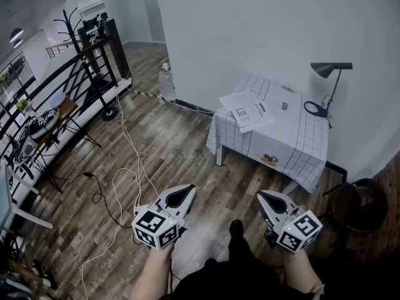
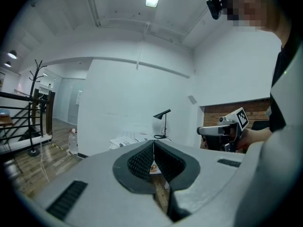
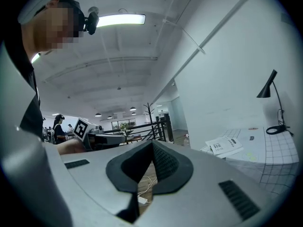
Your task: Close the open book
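Head view: a person stands on a brown wood-plank floor (image 1: 175, 136), holding two grey plastic grippers low in front of the body. The left gripper (image 1: 187, 191) and right gripper (image 1: 262, 197) each carry a cube of black-and-white square markers. Both point towards a small table draped in a white checked cloth (image 1: 294, 145) against the white wall. The open white book (image 1: 245, 111) lies flat on the table's left end, well apart from both grippers. A black desk lamp (image 1: 329, 72) stands at the table's far right corner. White cables (image 1: 125, 167) trail across the floor at left.

Left gripper view: the left gripper (image 2: 154, 144) has its black ribbed pads pressed together, with nothing between them. Beyond the tips, the open book (image 2: 127, 138) rests on the table near the lamp (image 2: 162, 114). The right gripper (image 2: 221, 129) shows at right.

Right gripper view: the right gripper (image 3: 152, 144) has its jaws meeting at the tips, holding nothing. The open book (image 3: 223, 146) lies on the checked cloth (image 3: 272, 152) at right, beside the lamp (image 3: 269, 86).
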A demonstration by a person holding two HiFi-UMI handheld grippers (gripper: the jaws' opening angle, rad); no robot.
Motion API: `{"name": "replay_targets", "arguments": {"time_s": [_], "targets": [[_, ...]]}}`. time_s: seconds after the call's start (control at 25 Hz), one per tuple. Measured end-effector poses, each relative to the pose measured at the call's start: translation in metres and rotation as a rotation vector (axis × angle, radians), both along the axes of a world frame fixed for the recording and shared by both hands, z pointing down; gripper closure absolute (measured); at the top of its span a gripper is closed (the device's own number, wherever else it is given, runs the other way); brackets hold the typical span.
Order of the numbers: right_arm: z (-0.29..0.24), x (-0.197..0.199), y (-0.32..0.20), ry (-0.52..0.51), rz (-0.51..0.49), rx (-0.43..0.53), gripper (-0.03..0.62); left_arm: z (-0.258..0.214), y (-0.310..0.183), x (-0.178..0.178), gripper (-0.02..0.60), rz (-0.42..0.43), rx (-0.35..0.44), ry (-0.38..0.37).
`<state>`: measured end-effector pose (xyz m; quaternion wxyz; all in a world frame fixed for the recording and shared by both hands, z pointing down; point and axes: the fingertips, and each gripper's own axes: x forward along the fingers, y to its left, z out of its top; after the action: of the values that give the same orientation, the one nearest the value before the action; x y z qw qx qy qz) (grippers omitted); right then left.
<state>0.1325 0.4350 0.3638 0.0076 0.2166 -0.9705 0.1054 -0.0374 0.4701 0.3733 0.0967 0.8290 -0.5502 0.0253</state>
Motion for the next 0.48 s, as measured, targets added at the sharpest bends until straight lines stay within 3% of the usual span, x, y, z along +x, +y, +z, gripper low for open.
{"name": "replay_targets", "arguments": {"time_s": [0.2,0.48], "targets": [[0.014,-0.020,-0.046,0.001,-0.023,-0.037,0.591,0.012,-0.042,-0.017,0.571,-0.010,-0.030,0.006],[0.019,-0.046,-0.150,-0.010,-0.043,-0.069,0.591,0.013,-0.132,-0.045,0.571,-0.038,-0.040,0.015]]}}
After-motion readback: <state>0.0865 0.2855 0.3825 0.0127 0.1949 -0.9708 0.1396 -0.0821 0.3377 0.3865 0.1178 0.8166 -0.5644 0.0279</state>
